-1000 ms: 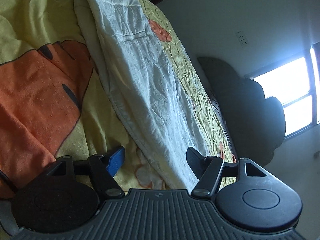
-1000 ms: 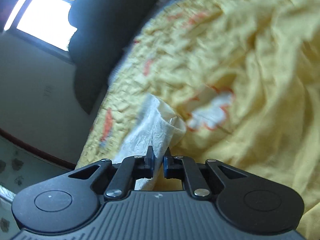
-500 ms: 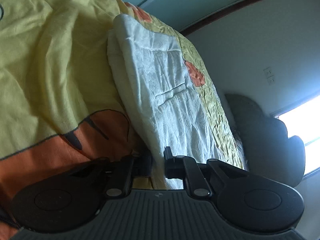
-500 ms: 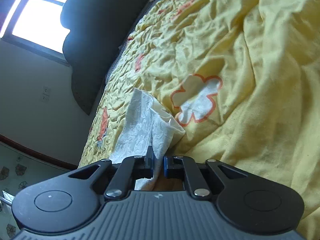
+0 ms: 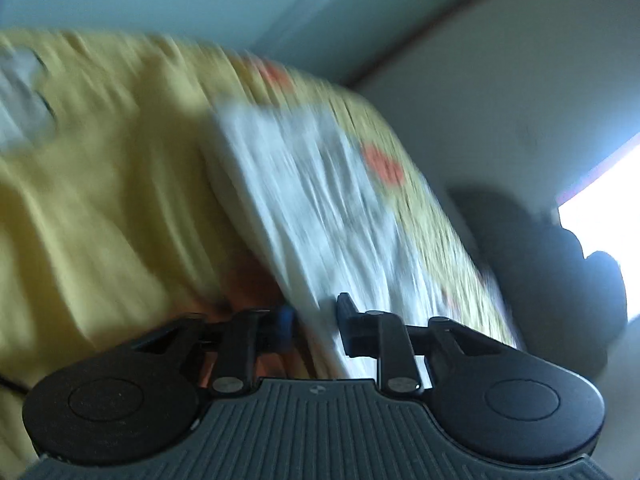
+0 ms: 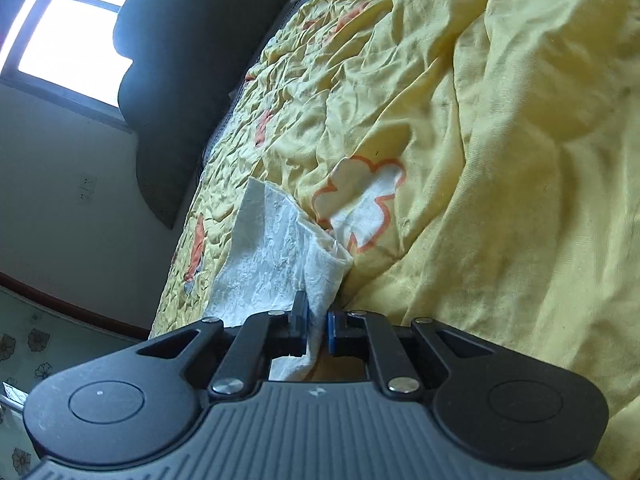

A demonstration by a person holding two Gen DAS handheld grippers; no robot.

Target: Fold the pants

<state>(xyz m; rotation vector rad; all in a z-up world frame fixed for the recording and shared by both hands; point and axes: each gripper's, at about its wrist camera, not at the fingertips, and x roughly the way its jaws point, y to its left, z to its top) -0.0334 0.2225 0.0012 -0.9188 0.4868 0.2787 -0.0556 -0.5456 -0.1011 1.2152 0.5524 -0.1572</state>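
Meanwhile, your left gripper [image 5: 314, 326] was opening, the white crinkled cotton pants [image 5: 320, 208] lying loose between its jaws at frame centre on the yellow flowered bedspread [image 5: 100, 184]. Your right gripper [image 6: 317, 330] stayed clamped on a hem corner, probably anchoring the fold.

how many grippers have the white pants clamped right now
1. The right gripper is shut on a bunched end of the white pants. The left gripper is opening, with pants fabric between its jaws.
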